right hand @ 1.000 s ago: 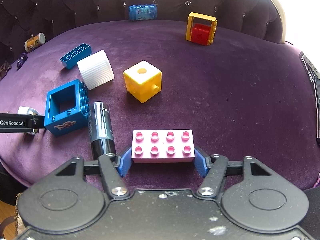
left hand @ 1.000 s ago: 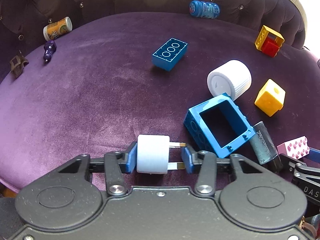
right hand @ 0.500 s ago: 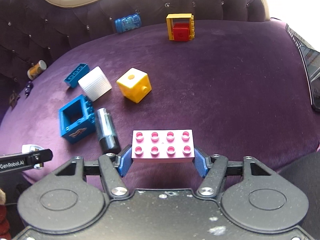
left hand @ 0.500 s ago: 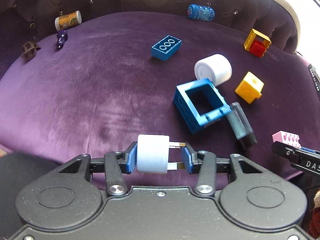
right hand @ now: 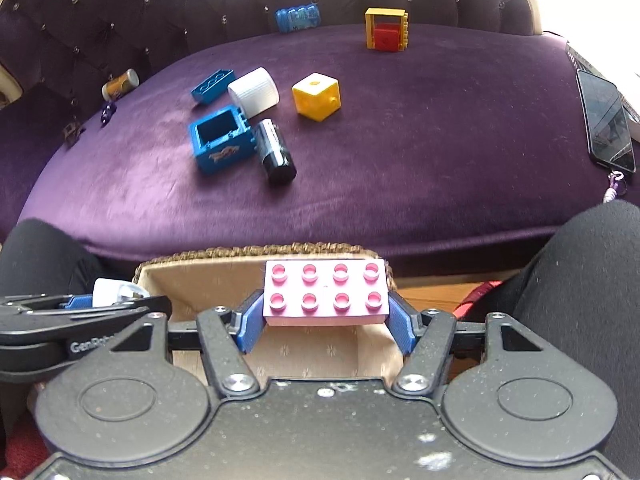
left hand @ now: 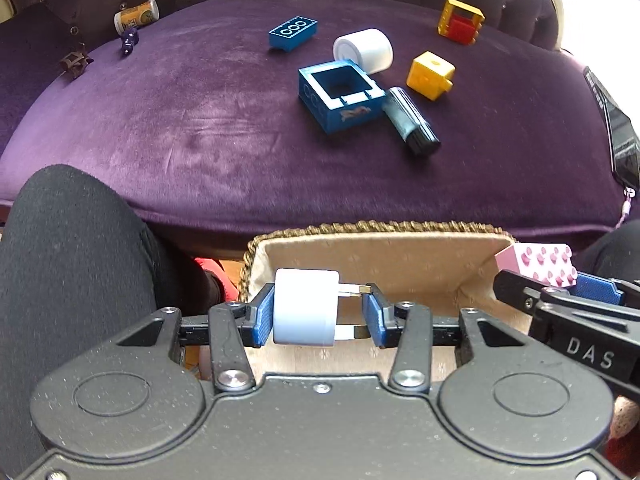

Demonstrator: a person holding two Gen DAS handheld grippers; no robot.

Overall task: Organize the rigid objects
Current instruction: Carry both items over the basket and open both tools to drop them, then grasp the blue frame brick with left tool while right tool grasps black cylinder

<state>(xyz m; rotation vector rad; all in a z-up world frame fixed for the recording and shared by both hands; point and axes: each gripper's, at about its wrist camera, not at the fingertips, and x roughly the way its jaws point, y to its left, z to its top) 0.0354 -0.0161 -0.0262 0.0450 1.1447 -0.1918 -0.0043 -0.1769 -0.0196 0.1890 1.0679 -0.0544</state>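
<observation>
My left gripper (left hand: 318, 314) is shut on a white plug adapter (left hand: 306, 307), its metal prongs pointing right, held over a cloth-lined wicker basket (left hand: 372, 227). My right gripper (right hand: 326, 320) is shut on a pink studded brick (right hand: 326, 294), studs up, above the same basket (right hand: 256, 250). In the left wrist view the pink brick (left hand: 538, 266) hangs at the basket's right side. In the right wrist view the white adapter (right hand: 110, 292) shows at the left.
On the purple velvet seat (left hand: 180, 120) lie a hollow blue block (left hand: 340, 96), a dark cylinder (left hand: 412, 120), a white cylinder (left hand: 364, 50), a yellow cube (left hand: 431, 75), a flat blue brick (left hand: 293, 32) and a yellow-red block (left hand: 461, 21). A phone (right hand: 606, 120) lies at right. The person's black-clad knees (left hand: 76, 260) flank the basket.
Both grippers have drawn back from the seat with their objects still held. The basket and the person's knees have come into view beneath them.
</observation>
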